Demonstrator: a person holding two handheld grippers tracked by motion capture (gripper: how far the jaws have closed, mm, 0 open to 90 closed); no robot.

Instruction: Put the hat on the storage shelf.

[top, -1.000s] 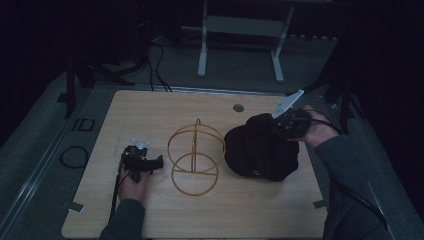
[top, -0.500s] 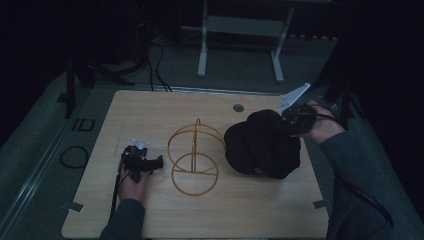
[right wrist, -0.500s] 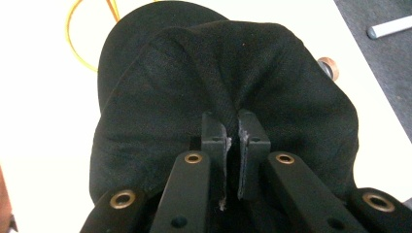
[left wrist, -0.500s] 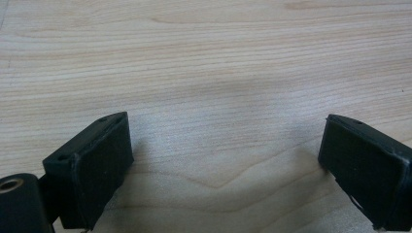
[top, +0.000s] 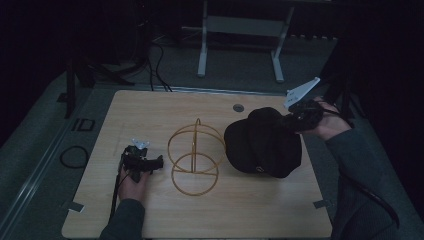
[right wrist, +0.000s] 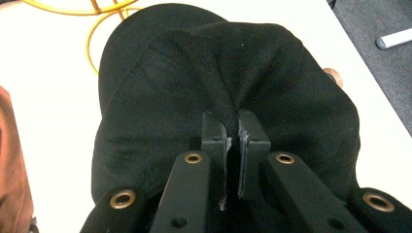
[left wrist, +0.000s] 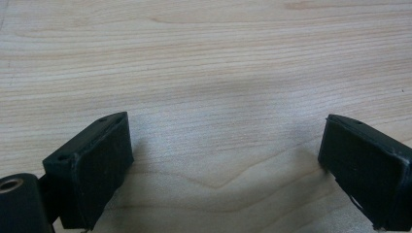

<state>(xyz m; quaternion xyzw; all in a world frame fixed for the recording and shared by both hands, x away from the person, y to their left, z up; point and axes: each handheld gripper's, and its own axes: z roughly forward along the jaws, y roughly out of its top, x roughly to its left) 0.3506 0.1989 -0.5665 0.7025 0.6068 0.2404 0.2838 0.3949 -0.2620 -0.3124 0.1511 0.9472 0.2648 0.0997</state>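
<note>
While the high view shows a black cap [top: 262, 142] on the table's [top: 150, 107] right side, beside a yellow wire stand [top: 194, 156], the left gripper [left wrist: 226, 160] view shows its jaws wide over bare wood, and the right gripper [right wrist: 232, 141] view shows jaws pinching a cap fold.

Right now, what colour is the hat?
Black. The hat shows best in the right gripper view.
</note>
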